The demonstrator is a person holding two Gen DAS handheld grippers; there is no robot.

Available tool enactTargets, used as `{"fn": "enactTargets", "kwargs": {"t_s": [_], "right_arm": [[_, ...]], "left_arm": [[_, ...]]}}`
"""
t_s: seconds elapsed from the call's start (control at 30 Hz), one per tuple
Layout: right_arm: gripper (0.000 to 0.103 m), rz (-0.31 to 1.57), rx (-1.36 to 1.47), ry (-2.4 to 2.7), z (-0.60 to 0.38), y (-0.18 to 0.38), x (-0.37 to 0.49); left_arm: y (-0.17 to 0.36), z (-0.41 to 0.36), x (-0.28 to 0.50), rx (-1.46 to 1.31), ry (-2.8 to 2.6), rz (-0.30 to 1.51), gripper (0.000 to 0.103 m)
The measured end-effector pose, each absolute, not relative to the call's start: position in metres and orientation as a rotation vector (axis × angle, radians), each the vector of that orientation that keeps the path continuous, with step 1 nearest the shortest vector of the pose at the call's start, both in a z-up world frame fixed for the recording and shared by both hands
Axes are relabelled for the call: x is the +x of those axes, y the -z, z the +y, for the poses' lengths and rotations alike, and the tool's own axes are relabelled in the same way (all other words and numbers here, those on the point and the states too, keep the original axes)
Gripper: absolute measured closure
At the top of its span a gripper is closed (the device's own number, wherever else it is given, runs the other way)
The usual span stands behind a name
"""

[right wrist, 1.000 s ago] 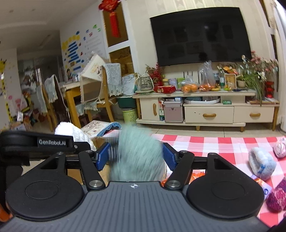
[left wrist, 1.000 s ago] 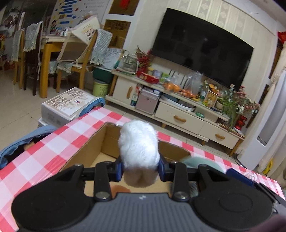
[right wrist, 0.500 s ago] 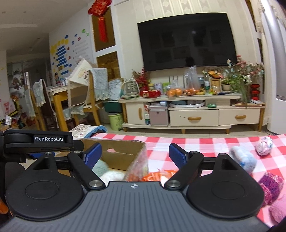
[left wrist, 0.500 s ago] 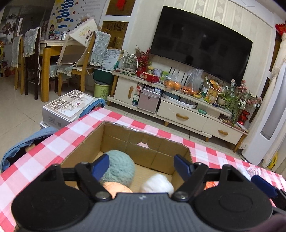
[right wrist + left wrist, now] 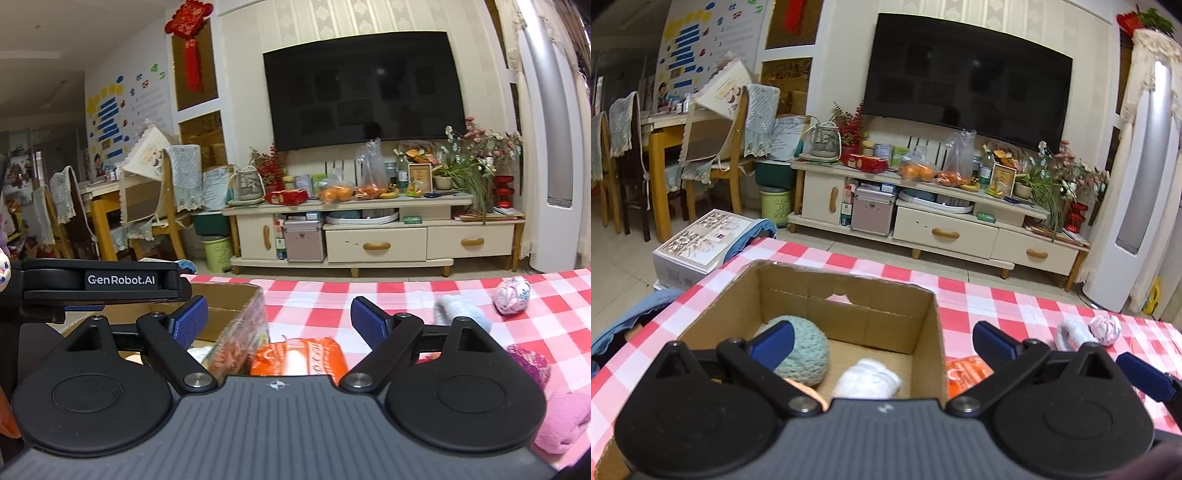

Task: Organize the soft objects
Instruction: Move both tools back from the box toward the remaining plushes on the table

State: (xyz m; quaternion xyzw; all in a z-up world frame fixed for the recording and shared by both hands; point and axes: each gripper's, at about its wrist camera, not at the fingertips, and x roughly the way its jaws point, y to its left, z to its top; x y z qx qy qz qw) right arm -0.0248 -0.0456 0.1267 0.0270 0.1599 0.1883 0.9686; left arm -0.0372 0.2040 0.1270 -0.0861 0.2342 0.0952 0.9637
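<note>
Now the left hand-held gripper is opening, empty, over the cardboard box; the right hand-held gripper gapes wide beside it

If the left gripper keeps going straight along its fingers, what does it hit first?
Most likely the cardboard box: the left gripper, jaws opening and empty, aims into it, toward the white fluffy ball or far wall. Depth is uncertain.

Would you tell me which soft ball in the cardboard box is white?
The fluffy white ball near the box's front right; the teal knitted ball lies to its left.
</note>
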Motion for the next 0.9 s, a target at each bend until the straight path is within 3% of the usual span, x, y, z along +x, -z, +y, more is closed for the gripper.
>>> {"fn": "enactTargets", "kwargs": {"t_s": [0.9], "right_arm": [[0.000, 0.353, 0.102, -0.248, -0.044, -0.115, -0.030]], "left_arm": [[-0.119, 0.157, -0.029, -0.087, -0.143, 0.518, 0.001]]}}
